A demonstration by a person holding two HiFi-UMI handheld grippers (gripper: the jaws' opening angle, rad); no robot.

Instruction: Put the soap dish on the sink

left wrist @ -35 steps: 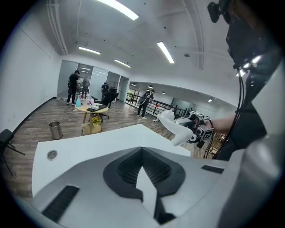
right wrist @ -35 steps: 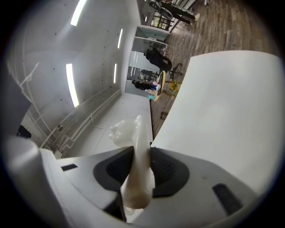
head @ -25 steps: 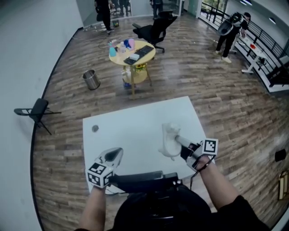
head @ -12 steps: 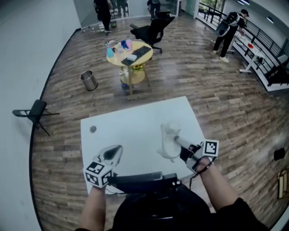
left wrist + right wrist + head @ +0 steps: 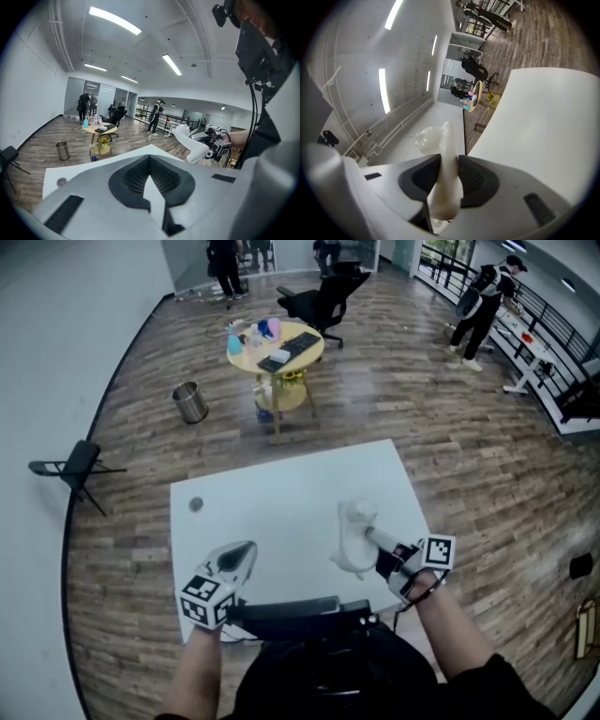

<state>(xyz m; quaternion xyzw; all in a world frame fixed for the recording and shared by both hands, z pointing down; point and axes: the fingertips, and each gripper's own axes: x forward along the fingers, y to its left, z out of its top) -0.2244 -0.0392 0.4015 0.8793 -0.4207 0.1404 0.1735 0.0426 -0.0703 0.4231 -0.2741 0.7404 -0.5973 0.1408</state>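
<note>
A white soap dish (image 5: 356, 538) hangs above the right half of the white table (image 5: 281, 493), held on edge. My right gripper (image 5: 373, 542) is shut on its near end. In the right gripper view the soap dish (image 5: 445, 159) stands upright between the two dark pads of the right gripper (image 5: 449, 171). A small round metal fitting (image 5: 195, 505) like a drain sits in the table's far left. My left gripper (image 5: 239, 554) hovers over the near left of the table, shut with nothing in it. In the left gripper view, the left gripper (image 5: 150, 161) points across the table and the soap dish (image 5: 190, 143) shows at right.
Beyond the table, on the wooden floor, stand a round yellow table (image 5: 275, 345) with several items, a black office chair (image 5: 319, 301), a metal bin (image 5: 190, 403) and a folded black chair (image 5: 75, 465). People (image 5: 483, 301) stand far back by railings.
</note>
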